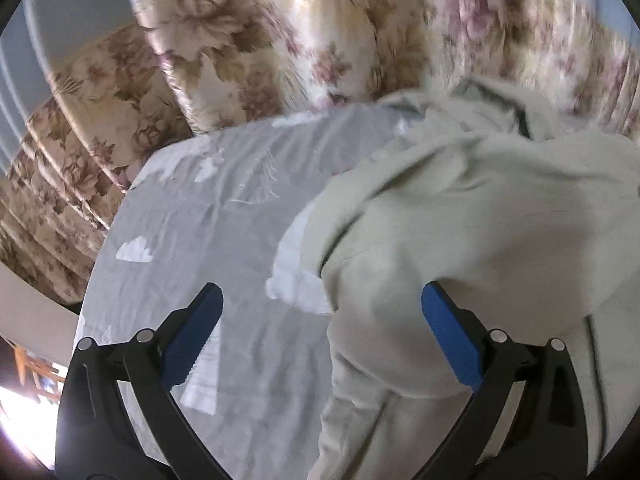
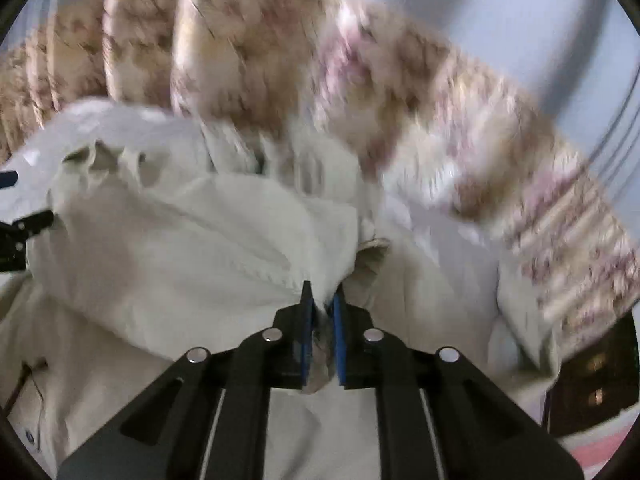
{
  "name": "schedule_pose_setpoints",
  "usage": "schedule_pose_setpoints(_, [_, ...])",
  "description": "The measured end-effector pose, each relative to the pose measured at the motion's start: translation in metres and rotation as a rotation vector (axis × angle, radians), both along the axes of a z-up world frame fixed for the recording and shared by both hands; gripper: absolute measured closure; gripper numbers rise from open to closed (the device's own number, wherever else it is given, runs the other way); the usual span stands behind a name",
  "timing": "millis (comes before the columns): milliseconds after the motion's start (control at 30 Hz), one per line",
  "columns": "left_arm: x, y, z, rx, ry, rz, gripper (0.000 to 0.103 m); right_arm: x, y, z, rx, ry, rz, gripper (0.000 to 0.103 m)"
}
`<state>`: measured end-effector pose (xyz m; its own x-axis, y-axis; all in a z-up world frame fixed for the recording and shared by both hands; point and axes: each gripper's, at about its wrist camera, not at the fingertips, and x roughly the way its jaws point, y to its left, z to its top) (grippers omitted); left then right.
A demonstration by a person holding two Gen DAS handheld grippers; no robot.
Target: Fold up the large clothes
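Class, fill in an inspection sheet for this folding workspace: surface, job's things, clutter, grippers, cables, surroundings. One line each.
Surface: pale grey bedsheet with white cloud prints, wrinkled.
Job's things: large cream cotton garment, bunched on the sheet, not yet folded.
Clutter: nothing seen.
Grippers: left hand-held gripper open, one finger against the garment; right hand-held gripper shut on a garment pinch.
Cables: thin dark cord on the garment, possibly its drawstring.
Surroundings: floral beige and pink curtain behind the bed; blurred.

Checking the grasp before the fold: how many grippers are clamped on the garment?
1. The right gripper pinches the pale garment; the left gripper is open over its edge.
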<state>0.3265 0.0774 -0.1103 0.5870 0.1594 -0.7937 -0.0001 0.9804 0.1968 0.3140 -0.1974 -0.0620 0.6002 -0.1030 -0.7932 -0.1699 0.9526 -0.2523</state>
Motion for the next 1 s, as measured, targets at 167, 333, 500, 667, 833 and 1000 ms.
schedule_pose_setpoints(167, [0.008, -0.009, -0.023, 0.039, 0.056, 0.003, 0.004, -0.008, -0.068, 0.015, 0.136, 0.03, -0.07, 0.043])
schedule_pose_setpoints(333, [-0.002, 0.0, 0.001, 0.053, 0.012, 0.019, 0.004, 0.005, -0.166, 0.068, 0.012, -0.067, -0.295, 0.032])
schedule_pose_setpoints(500, [-0.007, 0.01, 0.024, -0.016, 0.004, 0.023, 0.004, 0.067, -0.234, 0.052, -0.085, 0.104, -0.376, 0.032])
schedule_pose_setpoints(667, [-0.001, 0.001, 0.024, -0.016, 0.023, 0.013, 0.004, 0.115, -0.247, -0.003, -0.173, 0.306, -0.371, 0.032])
schedule_pose_setpoints(833, [0.015, -0.012, 0.019, -0.012, 0.04, -0.016, 0.004, 0.118, -0.259, -0.03, -0.189, 0.415, -0.359, 0.079])
schedule_pose_setpoints(1000, [0.029, -0.016, 0.02, -0.038, 0.046, -0.039, 0.004, 0.095, -0.279, -0.002, -0.084, 0.289, -0.387, 0.096])
